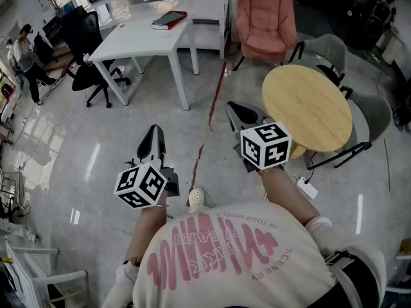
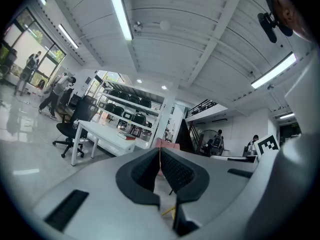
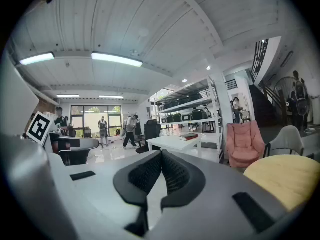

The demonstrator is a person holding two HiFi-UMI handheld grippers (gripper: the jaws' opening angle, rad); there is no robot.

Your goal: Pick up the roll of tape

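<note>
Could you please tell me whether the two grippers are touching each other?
Apart: the head view shows floor between the left gripper and the right gripper.

A book [image 1: 169, 20] lies on the desk [image 1: 131, 40], left of the armchair [image 1: 264, 18].

The left tool [image 1: 153, 130] and right tool [image 1: 231, 106] are held apart above the glossy grey floor [image 1: 96, 146]; a red floor line [image 1: 217, 95] runs between them; a white desk [image 1: 138, 37] carries a red book [image 1: 169, 20]; a round wooden desk [image 1: 308, 108] stands just beside the right tool; a pink armchair [image 1: 264, 18] stands beyond it.
</note>
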